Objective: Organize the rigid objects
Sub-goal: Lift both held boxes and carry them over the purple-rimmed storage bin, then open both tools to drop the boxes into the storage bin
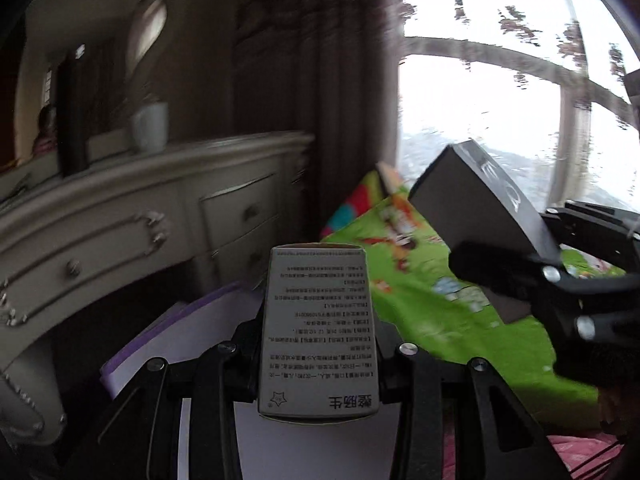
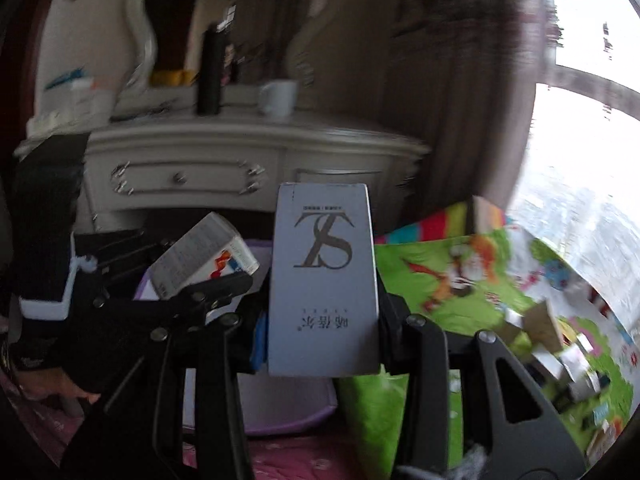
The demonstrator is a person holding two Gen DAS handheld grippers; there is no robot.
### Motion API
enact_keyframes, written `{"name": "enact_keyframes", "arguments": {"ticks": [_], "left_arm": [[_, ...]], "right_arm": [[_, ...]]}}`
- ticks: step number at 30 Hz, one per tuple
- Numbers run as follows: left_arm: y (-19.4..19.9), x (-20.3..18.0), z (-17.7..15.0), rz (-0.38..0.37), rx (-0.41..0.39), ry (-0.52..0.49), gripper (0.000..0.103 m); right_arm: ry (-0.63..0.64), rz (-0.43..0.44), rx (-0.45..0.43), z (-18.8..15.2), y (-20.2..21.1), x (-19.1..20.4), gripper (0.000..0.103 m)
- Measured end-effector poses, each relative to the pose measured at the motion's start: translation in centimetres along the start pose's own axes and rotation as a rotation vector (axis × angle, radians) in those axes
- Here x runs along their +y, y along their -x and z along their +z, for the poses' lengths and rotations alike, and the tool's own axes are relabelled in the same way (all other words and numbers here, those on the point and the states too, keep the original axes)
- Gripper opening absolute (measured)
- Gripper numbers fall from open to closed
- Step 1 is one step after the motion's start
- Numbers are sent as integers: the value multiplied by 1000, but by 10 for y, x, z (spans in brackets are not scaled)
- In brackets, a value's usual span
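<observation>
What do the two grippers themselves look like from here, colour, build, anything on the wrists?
Both the left gripper and right gripper are matte black, with flat linkage bars joined by round silver screws and triangular cut-outs in the outer bars. The right fingers carry a blue pad. No cables show. A dark sleeve with white trim shows behind the left gripper.

The left gripper point(image 1: 318, 354) is raised, its jaws clamped on a white medicine box point(image 1: 317, 332). The right gripper point(image 2: 323, 334) is raised just beside it, closed on a grey carton point(image 2: 323, 280).
</observation>
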State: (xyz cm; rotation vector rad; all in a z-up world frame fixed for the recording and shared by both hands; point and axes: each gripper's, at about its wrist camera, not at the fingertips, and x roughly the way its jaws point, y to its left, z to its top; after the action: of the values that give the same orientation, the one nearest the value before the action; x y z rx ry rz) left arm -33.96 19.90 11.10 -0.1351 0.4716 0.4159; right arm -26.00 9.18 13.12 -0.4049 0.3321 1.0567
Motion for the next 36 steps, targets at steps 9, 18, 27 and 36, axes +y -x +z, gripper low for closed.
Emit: {"name": "enact_keyframes", "arguments": {"ticks": [9, 18, 27, 36], "left_arm": [[-20, 57, -33, 84, 174, 124, 40], [-58, 91, -69, 110, 460, 259, 41], [-55, 96, -70, 252, 531, 262, 86], [-71, 16, -43, 28, 538, 175, 86]], "right_arm": [[64, 114, 172, -8, -50, 51, 45], [42, 211, 438, -36, -109, 70, 45], [-60, 278, 449, -51, -103, 58, 74], [-286, -39, 356, -87, -18, -65, 82]]}}
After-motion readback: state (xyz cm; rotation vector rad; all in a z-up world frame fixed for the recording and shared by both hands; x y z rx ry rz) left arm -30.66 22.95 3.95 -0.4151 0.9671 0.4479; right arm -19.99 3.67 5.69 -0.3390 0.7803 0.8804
